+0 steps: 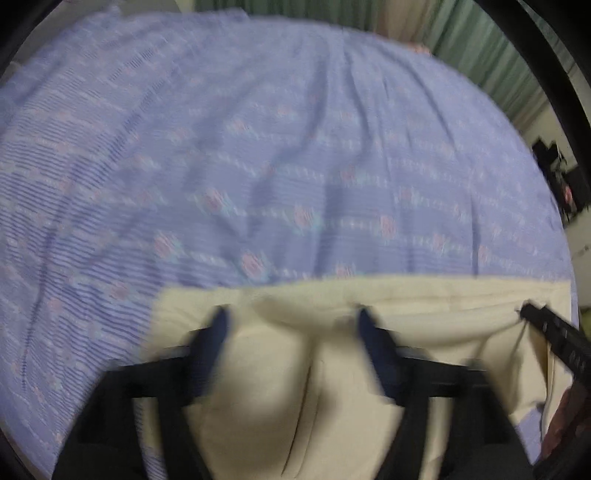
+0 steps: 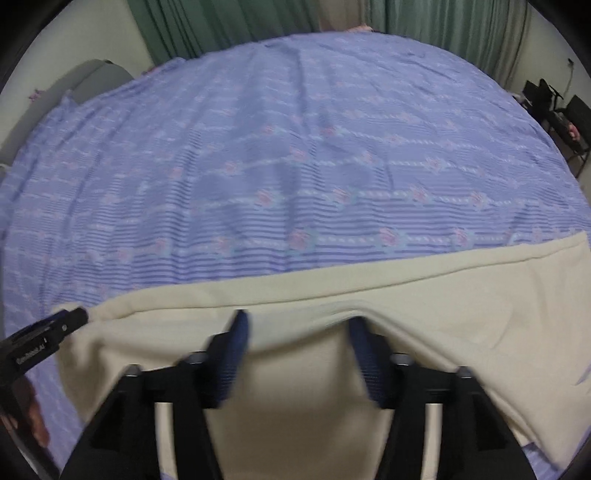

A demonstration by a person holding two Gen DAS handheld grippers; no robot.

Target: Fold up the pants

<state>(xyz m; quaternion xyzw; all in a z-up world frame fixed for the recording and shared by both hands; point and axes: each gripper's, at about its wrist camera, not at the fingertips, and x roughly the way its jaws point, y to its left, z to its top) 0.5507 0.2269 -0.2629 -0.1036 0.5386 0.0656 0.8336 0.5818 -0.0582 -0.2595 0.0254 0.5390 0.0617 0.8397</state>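
Cream pants [image 1: 424,306] lie flat on a purple flowered bedsheet [image 1: 258,147], their far edge running straight across. My left gripper [image 1: 291,321] stands open above the cloth, blue pads wide apart, with a slack bulge of fabric between them. One finger of the other gripper [image 1: 546,325] reaches the pants' edge at the right. In the right wrist view the pants [image 2: 406,295] stretch off to the right, and my right gripper [image 2: 299,325] is open over a loose fold edge. The left gripper's finger [image 2: 48,336] shows at the pants' left corner.
The bedsheet [image 2: 295,147] stretches far beyond the pants. Green curtains [image 2: 221,22] hang behind the bed. Dark chairs [image 2: 569,114] stand at the far right, and a grey object [image 2: 96,77] sits at the far left. A hand [image 2: 35,417] shows at the lower left.
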